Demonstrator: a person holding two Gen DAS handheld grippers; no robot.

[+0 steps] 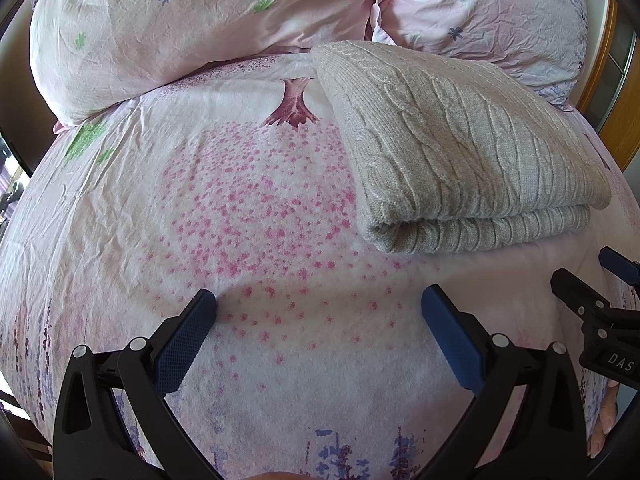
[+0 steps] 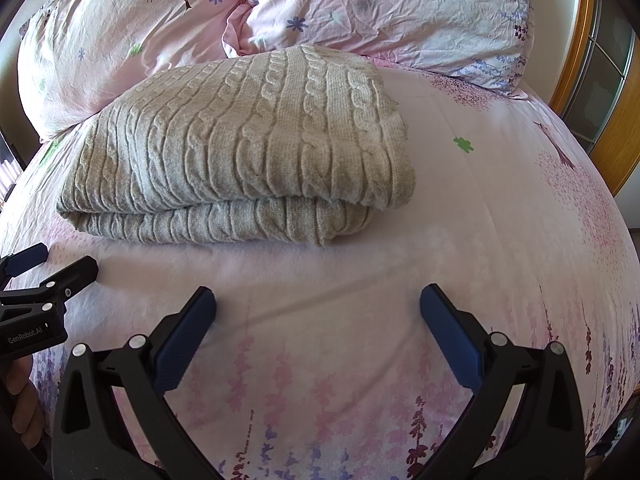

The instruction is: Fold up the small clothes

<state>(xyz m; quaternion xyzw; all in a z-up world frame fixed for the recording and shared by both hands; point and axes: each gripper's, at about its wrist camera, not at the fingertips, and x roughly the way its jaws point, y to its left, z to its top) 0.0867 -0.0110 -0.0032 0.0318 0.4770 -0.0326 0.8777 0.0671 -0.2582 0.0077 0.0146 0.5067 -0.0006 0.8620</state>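
Note:
A grey cable-knit sweater (image 1: 460,152) lies folded in a thick rectangle on the pink flowered bed sheet (image 1: 260,208). It also shows in the right wrist view (image 2: 240,144), folded in stacked layers. My left gripper (image 1: 318,308) is open and empty, hovering over the sheet in front of and left of the sweater. My right gripper (image 2: 318,308) is open and empty, just in front of the sweater's near edge. The right gripper shows at the right edge of the left wrist view (image 1: 588,280), and the left gripper at the left edge of the right wrist view (image 2: 48,268).
Two pink flowered pillows (image 1: 192,20) (image 2: 380,4) lie behind the sweater at the head of the bed. A wooden frame (image 2: 580,80) stands at the far right. The bed sheet (image 2: 500,220) stretches to the right of the sweater.

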